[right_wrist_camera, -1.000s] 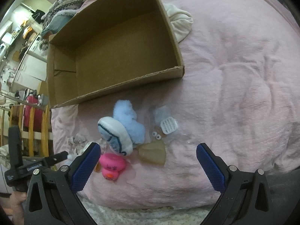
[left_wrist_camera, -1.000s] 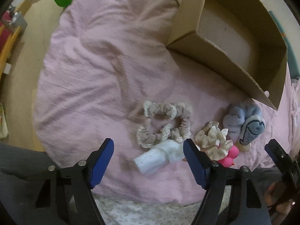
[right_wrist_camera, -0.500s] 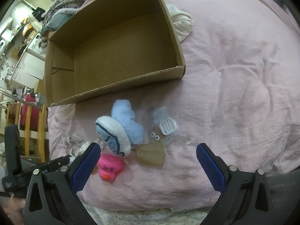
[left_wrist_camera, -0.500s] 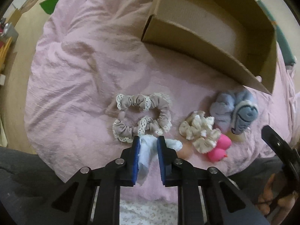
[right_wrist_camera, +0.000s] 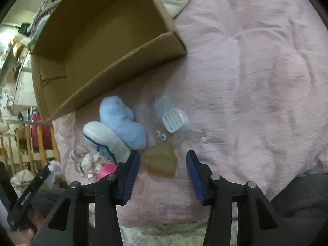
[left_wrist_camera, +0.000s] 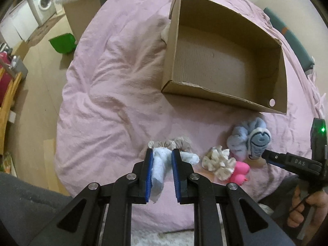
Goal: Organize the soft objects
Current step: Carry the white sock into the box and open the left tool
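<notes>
Currently:
Left tongs (left_wrist_camera: 162, 160): clenched on pale blue cloth (left_wrist_camera: 158, 169).
Cardboard box (left_wrist_camera: 225, 94): directly ahead, slightly right; opening faces up.
Right tongs (right_wrist_camera: 163, 164): released, straddling tan piece (right_wrist_camera: 162, 161).

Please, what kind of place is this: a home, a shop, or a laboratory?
Most likely a home, probably a bedroom: the things lie on a bed with a rumpled pink cover, a washing machine stands in the background, and a cardboard box sits on the cover.

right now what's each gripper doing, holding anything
left gripper: shut on the white sock.
right gripper: open, holding nothing, above the tan pouch.
</notes>
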Action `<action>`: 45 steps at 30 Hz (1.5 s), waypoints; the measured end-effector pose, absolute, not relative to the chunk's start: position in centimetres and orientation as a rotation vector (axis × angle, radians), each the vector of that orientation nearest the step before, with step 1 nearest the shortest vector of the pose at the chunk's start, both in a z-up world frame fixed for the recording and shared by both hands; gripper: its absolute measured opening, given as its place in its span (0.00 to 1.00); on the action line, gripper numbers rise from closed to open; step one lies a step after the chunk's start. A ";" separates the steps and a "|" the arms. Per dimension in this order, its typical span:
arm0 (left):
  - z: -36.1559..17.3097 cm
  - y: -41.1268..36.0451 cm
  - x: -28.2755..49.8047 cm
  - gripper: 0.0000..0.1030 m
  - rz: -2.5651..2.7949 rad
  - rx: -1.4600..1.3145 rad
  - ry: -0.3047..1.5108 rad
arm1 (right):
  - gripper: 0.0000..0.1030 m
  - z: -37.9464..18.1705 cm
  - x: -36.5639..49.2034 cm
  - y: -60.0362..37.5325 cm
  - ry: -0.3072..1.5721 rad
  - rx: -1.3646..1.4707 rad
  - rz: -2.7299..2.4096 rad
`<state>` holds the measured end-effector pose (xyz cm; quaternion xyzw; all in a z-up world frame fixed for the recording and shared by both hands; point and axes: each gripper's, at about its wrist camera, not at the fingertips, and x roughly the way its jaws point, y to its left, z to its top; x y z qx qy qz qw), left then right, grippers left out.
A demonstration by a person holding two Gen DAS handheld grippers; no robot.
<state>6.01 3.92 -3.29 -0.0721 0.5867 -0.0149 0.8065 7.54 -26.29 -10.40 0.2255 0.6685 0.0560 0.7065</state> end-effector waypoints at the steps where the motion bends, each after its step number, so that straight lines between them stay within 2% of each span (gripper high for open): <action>1: -3.8 3.6 6.0 0.16 -0.034 -0.148 1.252 | 0.49 -10.6 7.6 -26.0 1.495 0.486 0.132; 7: -4.8 2.4 6.4 0.16 -0.063 -0.145 1.254 | 0.36 -12.4 7.9 -23.9 1.549 0.398 0.143; 8: -4.7 2.3 6.4 0.16 -0.064 -0.141 1.250 | 0.32 -12.3 7.9 -23.7 1.546 0.380 0.145; 11: -4.8 2.4 6.2 0.16 -0.061 -0.142 1.246 | 0.09 -11.7 7.7 -22.8 1.521 0.345 0.166; 23: -2.5 3.6 5.3 0.16 -0.044 -0.176 1.176 | 0.09 -6.1 5.5 -23.6 1.420 0.397 0.270; 34: 3.7 3.1 8.7 0.16 -0.092 -0.191 1.045 | 0.09 3.0 7.9 -24.6 1.156 0.421 0.404; 40: 4.8 1.0 12.9 0.16 -0.092 -0.124 0.980 | 0.09 3.6 11.2 -23.3 1.056 0.381 0.381; 45: 2.6 -0.6 16.0 0.16 -0.099 -0.092 0.958 | 0.09 1.3 13.5 -23.0 1.042 0.374 0.329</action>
